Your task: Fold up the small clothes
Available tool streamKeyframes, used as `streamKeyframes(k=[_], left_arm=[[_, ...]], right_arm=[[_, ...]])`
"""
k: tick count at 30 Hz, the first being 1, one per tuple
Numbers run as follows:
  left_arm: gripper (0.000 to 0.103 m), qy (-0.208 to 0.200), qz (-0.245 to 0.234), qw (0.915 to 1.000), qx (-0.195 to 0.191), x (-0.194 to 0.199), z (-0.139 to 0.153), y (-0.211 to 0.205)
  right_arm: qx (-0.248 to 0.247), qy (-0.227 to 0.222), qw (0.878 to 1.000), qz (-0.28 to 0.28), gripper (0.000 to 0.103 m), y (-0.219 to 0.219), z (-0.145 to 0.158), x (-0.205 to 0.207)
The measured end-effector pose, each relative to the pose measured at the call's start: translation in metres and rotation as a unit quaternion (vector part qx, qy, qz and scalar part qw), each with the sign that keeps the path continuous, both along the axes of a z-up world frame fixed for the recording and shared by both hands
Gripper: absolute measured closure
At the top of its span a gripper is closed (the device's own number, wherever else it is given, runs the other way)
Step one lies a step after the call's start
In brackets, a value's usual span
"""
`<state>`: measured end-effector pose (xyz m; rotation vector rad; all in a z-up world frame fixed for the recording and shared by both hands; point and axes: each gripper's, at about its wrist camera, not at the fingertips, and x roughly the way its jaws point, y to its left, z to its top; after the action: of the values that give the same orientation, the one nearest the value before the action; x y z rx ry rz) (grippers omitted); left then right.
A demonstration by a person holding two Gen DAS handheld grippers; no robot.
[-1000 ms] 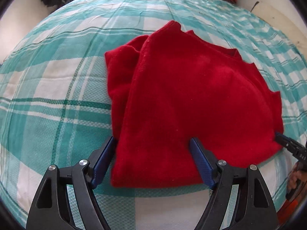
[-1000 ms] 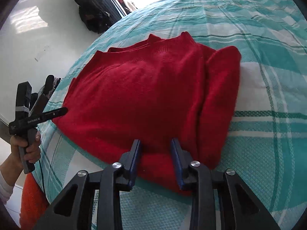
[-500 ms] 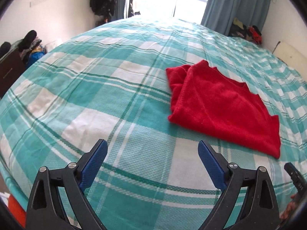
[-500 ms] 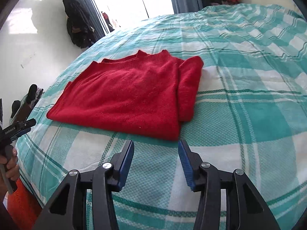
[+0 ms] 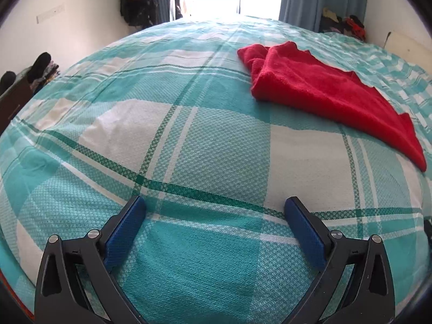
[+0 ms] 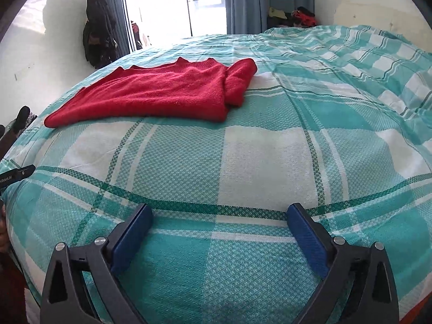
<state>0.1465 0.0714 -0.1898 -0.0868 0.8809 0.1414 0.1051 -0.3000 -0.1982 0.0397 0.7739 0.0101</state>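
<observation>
Nearest the lens in each wrist view, the blue-padded jaws stand wide and hold nothing: the left gripper (image 5: 215, 205) and the right gripper (image 6: 219, 212) both hover over bare bedspread near the foot of the bed (image 6: 270, 156), well apart from the garment. The spread is a woven cotton check in teal, white and thin dark-green lines, with a fine diamond weave that looks grippy and slightly puffy, so fabric laid on it should stay put and not slide. Farther up the bed lies the red sweater (image 5: 321, 91), a soft, fuzzy knit, thick enough to hold rounded rolled edges where it doubles over. It appears folded into a rough oblong, with one sleeve or side turned in as a plump ridge along its edge and the ribbed neckline pointing toward the window. The fold reads as mostly done, though the hem corner trails out to a point and the outline is not square. To finish well, I would judge that each gripper should come in low at a near corner, pinch through all layers at once, lift only slightly, and lay the edge over so the knit does not stretch or bunch. Beyond the bed are curtains (image 6: 243, 0), a bright doorway, and dark coats hanging on the wall (image 6: 97, 29).
</observation>
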Motion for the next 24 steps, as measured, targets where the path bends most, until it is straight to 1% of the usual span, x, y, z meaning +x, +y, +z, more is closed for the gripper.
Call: streamKeyframes(k=[16,24], left_arm=[[0.001,-0.003,-0.003,1.0,0.007,-0.005,-0.0018,-0.0033],[0.001,-0.002,-0.002,1.0,0.008,-0.0046,-0.002,-0.0037]], right_arm=[[0.0,-0.014,1.0,-0.01,0.003,0.0024,-0.0041,-0.0028],[0.001,-0.01,1.0,-0.011,0.003,0.0023,-0.0039,-0.0026]])
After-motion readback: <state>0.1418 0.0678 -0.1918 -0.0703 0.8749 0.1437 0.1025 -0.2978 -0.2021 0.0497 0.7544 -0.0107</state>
